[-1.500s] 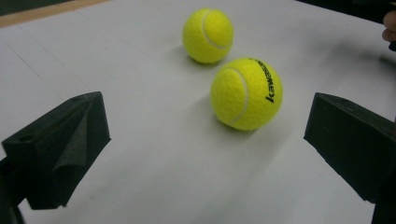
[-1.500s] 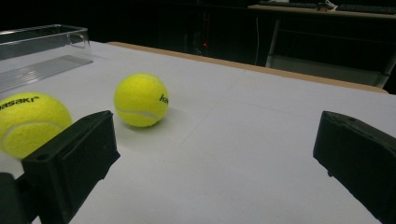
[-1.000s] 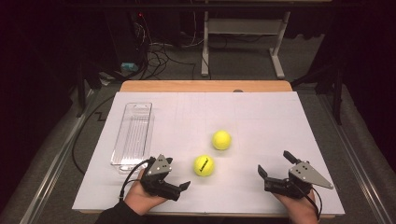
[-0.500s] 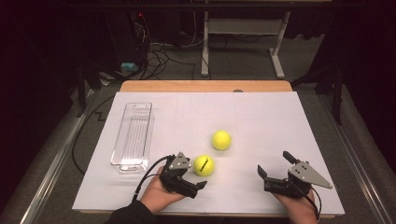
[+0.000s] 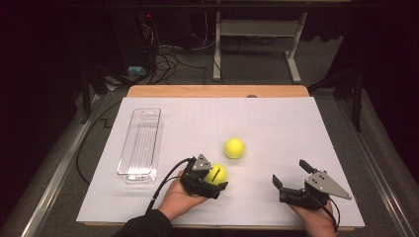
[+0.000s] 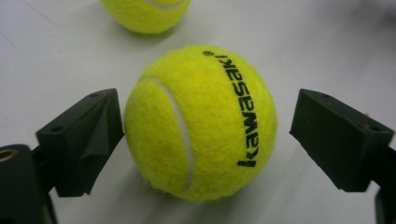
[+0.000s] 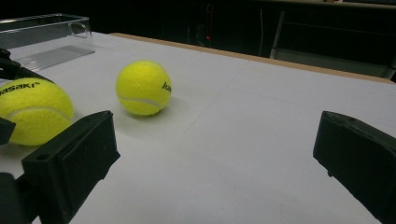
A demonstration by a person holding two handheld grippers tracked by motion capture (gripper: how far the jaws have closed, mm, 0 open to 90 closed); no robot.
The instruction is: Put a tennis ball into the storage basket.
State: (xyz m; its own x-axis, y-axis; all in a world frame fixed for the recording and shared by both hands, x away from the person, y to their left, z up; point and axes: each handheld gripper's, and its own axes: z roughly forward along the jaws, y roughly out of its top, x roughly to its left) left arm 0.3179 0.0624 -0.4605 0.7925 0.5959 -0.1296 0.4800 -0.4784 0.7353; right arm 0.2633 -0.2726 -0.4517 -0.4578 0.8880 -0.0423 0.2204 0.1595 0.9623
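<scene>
The left gripper has slid right to straddle the near tennis ball on the tabletop, its jaws just closing in but not yet clamped, so a grasp looks imminent, while the right gripper waits spread apart.
</scene>
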